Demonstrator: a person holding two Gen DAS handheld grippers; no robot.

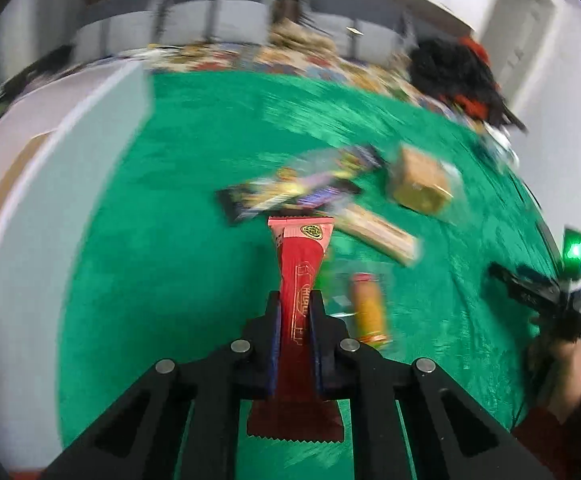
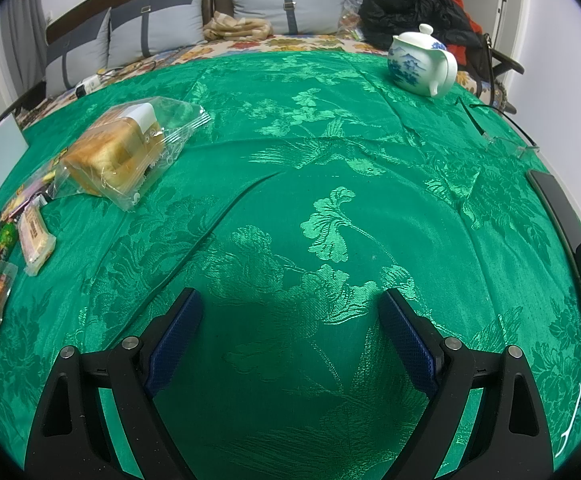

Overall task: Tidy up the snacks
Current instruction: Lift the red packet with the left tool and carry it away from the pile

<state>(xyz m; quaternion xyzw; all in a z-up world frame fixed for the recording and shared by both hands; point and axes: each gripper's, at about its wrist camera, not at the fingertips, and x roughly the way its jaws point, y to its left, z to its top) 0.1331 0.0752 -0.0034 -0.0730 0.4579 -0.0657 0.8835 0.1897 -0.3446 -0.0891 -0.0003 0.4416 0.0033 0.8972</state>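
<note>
Green floral-woven tablecloth (image 2: pixel 330 160), red gold-printed snack packet (image 1: pixel 300 276), white-and-blue teapot (image 2: pixel 420 60).

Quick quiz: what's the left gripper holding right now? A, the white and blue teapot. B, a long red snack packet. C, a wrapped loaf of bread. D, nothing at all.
B: in the left wrist view the left gripper is shut on the red snack packet, which sticks out forward between its pads; the bread and the teapot sit on the green tablecloth.
</note>
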